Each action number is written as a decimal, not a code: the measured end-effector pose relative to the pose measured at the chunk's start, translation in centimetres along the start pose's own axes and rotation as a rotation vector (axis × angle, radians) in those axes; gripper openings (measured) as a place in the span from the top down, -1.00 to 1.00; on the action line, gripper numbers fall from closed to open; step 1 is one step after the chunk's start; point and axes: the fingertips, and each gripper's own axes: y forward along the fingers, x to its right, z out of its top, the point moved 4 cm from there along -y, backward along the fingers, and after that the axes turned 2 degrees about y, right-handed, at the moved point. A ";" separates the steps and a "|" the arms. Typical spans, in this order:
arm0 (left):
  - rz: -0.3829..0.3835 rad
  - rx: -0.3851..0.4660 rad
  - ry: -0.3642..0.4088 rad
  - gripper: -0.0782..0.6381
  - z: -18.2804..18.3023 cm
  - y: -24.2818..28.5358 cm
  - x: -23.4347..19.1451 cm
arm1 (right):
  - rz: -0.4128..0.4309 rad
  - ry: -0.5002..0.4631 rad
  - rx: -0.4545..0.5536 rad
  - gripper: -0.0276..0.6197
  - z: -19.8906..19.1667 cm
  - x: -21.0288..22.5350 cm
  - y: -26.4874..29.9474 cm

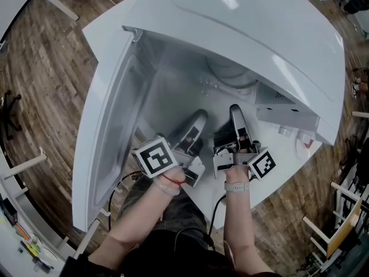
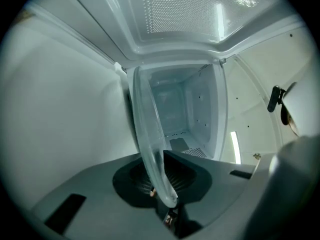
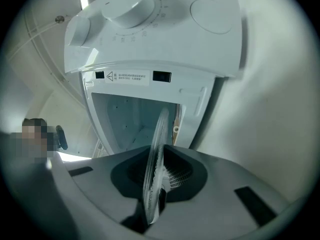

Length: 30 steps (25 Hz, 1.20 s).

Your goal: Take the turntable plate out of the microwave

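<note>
Both tongs hold the turntable plate (image 2: 149, 134), a clear glass disc, at the open mouth of the white microwave (image 1: 253, 33). In the left gripper view the plate shows edge-on, rising from the bottom centre of the frame. The left tongs (image 2: 162, 186) are narrow, with their pads pressed on its near rim. Behind it lies the pale cavity (image 2: 187, 109), in the middle of the frame.

In the right gripper view the plate (image 3: 156, 154) again stands as a thin vertical sliver, pinched low in the frame by the right tongs (image 3: 152, 196). The control panel with its dials (image 3: 145, 14) fills the top of that frame.

In the head view the left tongs (image 1: 198, 121) and right tongs (image 1: 235, 113) sit side by side at centre, both aimed into the cavity. The door (image 1: 109, 137) swings open at the left. The glass is hard to pick out here, and it seems to span the gap between the two tongs. The microwave rests on a white surface (image 1: 282, 180) over a wooden floor (image 1: 40, 97).
</note>
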 end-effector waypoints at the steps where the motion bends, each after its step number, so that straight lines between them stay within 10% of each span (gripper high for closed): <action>1: -0.002 -0.004 0.001 0.65 -0.1 -0.1 0.1 | -0.002 0.000 0.004 0.77 -0.1 -0.1 -0.2; 30: -0.016 -0.128 0.023 0.64 -3.3 -7.0 1.2 | -0.011 0.024 0.108 0.77 -5.3 -1.8 -7.5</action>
